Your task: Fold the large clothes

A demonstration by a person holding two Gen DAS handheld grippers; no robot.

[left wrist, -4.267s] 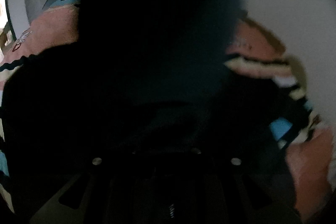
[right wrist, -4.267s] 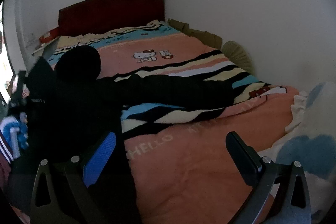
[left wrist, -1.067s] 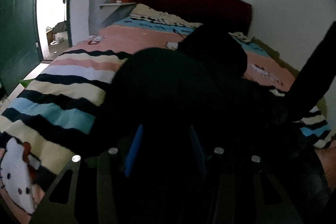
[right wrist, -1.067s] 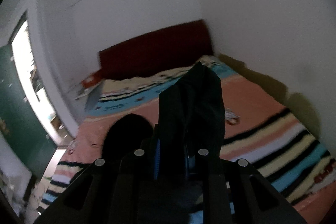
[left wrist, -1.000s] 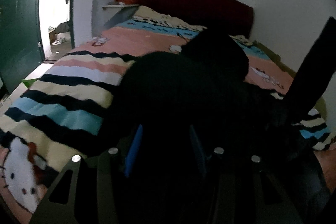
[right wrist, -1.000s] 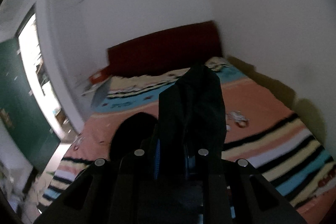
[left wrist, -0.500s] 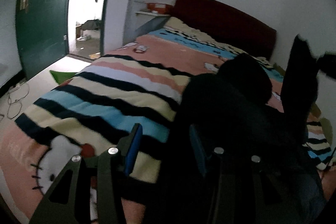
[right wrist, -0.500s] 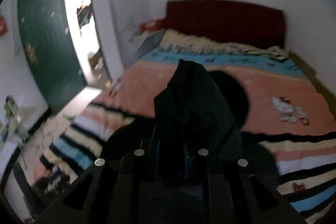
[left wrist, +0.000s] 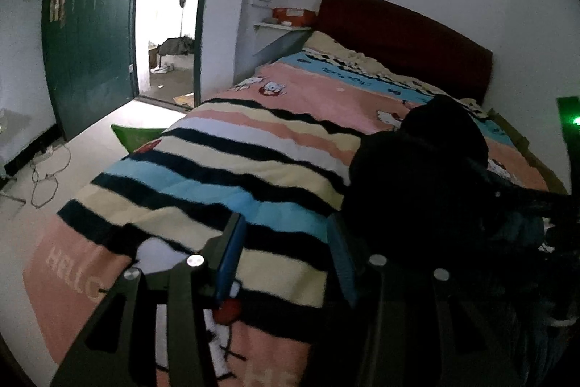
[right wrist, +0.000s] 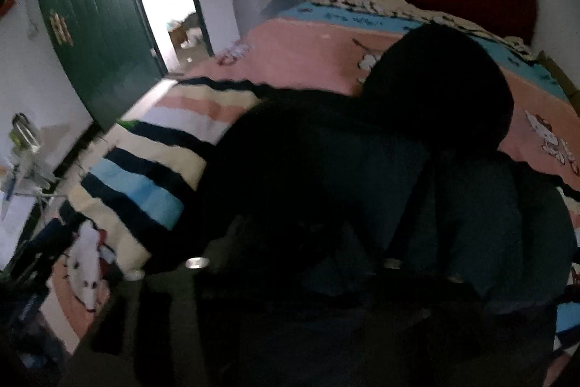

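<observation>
Striped Hello Kitty bedding (left wrist: pixel 232 169) is seen between the left gripper (left wrist: pixel 286 252) pads, which stand apart on nothing, the black hooded jacket (left wrist: pixel 427 176) lying just to their right on the bed. Over that jacket (right wrist: pixel 326 176) the right gripper (right wrist: pixel 290 242) has just been opening (its dark fingers are hard to trace, and no cloth is visibly pinched). Before the next fold, the laid-over sleeve is best smoothed flat.

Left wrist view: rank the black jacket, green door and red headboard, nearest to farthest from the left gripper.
1. Black jacket, right beside the left gripper, on the bed.
2. Green door, far left, past the bed's side.
3. Red headboard, at the bed's far end; close to the door's rank.
</observation>
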